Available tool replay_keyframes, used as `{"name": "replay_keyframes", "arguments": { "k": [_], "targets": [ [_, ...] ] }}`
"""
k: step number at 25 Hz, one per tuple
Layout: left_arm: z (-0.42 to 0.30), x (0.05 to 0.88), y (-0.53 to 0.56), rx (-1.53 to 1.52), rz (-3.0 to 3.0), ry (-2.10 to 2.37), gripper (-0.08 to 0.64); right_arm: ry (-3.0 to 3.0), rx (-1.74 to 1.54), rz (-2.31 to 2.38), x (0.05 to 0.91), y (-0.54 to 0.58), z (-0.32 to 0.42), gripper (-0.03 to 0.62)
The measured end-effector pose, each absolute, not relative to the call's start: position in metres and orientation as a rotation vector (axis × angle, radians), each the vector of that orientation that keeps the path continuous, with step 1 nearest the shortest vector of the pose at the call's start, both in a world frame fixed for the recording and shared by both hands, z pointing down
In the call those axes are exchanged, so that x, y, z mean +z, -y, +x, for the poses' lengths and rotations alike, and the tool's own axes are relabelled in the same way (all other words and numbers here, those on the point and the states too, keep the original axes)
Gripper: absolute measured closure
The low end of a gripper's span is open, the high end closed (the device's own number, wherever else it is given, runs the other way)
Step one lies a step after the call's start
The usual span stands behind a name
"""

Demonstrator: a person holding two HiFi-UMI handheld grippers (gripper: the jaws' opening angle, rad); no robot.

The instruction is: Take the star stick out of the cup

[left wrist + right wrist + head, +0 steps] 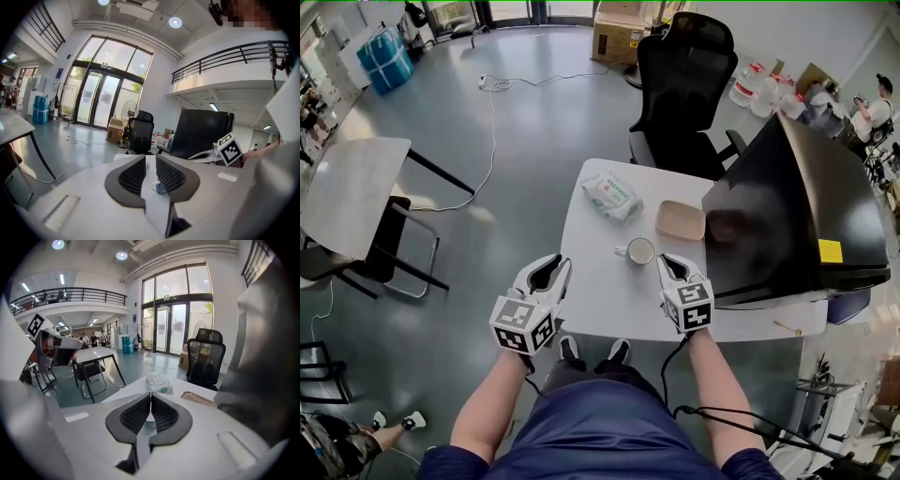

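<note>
White cup, handle to its left, stands mid white table. From above its inside looks dull grey-brown. In the left gripper view sth blue shows at the cup. Star stick is too small to make out, so can't tell if it's in the cup.

Beige shallow tray sits just behind-right of cup; wipes pack behind-left.

Left gripper is left of cup, jaws a narrow gap apart, holding nothing. Right gripper is just right of cup, jaws together.
</note>
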State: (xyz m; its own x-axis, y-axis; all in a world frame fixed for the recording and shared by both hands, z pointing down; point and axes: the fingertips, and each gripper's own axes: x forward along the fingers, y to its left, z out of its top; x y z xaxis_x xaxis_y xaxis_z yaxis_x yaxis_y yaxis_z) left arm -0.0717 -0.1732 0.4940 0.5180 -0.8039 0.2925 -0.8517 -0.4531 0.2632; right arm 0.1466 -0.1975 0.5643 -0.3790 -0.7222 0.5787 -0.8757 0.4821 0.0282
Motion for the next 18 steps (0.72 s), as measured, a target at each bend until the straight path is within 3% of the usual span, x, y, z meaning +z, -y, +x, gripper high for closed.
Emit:
{"name": "replay_keyframes", "arguments": {
  "k": [18],
  "targets": [
    [-0.066, 0.434, 0.206, 0.017, 2.475, 1.368, 0.491, 2.500, 0.547, 1.598, 0.447, 0.182, 0.182, 0.578]
  ]
}}
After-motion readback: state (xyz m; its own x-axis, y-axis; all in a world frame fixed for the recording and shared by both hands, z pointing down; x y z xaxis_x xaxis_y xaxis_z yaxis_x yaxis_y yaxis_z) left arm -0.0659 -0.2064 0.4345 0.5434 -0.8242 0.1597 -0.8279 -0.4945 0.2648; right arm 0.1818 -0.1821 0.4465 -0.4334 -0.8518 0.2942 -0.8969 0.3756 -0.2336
